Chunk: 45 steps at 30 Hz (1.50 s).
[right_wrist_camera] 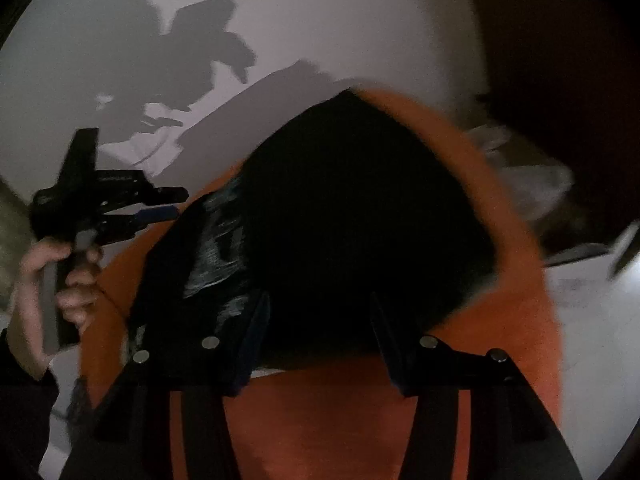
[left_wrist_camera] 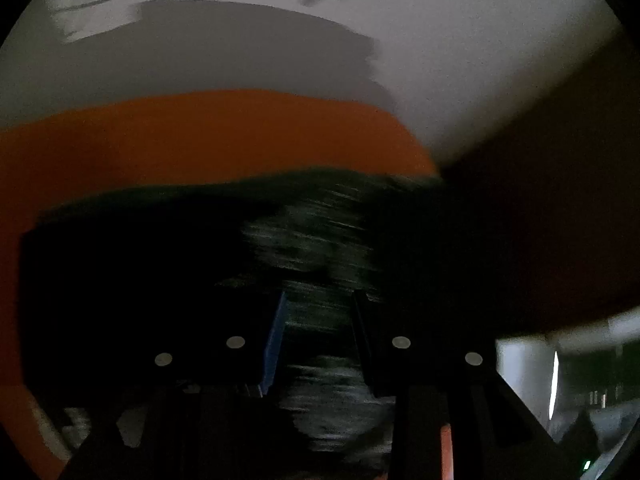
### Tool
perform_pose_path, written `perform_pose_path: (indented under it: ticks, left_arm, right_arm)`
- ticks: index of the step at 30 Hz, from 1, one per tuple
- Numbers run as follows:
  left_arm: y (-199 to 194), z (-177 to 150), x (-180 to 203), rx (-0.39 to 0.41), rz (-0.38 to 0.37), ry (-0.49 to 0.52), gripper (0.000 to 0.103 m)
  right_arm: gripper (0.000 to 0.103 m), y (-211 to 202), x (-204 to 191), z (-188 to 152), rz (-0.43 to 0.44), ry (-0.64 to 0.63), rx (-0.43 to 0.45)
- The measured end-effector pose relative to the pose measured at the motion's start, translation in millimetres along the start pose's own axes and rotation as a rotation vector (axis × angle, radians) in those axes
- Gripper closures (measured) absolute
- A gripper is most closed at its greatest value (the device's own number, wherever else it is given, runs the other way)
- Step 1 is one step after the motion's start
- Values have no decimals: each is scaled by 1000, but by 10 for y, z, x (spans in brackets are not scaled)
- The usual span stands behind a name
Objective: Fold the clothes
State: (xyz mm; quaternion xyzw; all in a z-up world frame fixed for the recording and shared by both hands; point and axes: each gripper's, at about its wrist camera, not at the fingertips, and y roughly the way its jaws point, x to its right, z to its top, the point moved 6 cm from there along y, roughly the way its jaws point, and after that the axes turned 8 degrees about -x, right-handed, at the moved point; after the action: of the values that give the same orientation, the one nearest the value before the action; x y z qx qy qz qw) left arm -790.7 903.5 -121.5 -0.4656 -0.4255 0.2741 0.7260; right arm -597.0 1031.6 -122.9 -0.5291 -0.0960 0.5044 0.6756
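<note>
My right claw [right_wrist_camera: 316,336] stands wide open, its two fingers spread well apart with the garment [right_wrist_camera: 360,216] just ahead of them and partly between them. The garment is black, or very dark, and lies in a rounded heap that comes to a blunt point at the far end. On its left side, near my left finger, there is a patch of pale, streaky print, blurred so that I cannot read any pattern in it. It lies on an orange sheet [right_wrist_camera: 516,320], which shows as a band around the far and right edges of the heap and as a broad bare stretch under my claw. Beyond the sheet is a white tabletop [right_wrist_camera: 360,20] with dark shadows across it.

Off to the left, my left claw [right_wrist_camera: 168,204] is held in my hand [right_wrist_camera: 60,280] above the tabletop, its fingers close together and level; whether anything is between them I cannot tell from here.

From my left claw [left_wrist_camera: 318,320] the garment [left_wrist_camera: 312,240] fills the space right in front of and between the fingers, dark with the same pale streaks, heavily blurred. I cannot tell whether the fingers pinch it. The sheet [left_wrist_camera: 200,140] shows beyond it, then the tabletop [left_wrist_camera: 480,60].
</note>
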Motion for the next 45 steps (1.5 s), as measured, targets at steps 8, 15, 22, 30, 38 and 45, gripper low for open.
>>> perform_pose_path:
  ticks: [8, 15, 22, 30, 38, 45]
  left_arm:
    - [502, -677, 906, -25, 85, 223, 68]
    - [624, -808, 451, -58, 113, 146, 85]
    - [273, -1088, 491, -51, 88, 113, 84]
    - [447, -1176, 16, -71, 148, -23, 84]
    - [-97, -1431, -331, -73, 212, -174, 83]
    - [-689, -1472, -573, -40, 242, -246, 83]
  right_arm:
    - [55, 441, 912, 218, -95, 73, -137]
    - [67, 88, 1075, 58, -46, -5, -121]
    - [55, 285, 902, 75, -177, -304, -161]
    - [53, 524, 974, 150, -228, -282, -275]
    - [31, 33, 237, 420, 39, -134, -175]
    - [39, 878, 140, 312, -127, -197, -418]
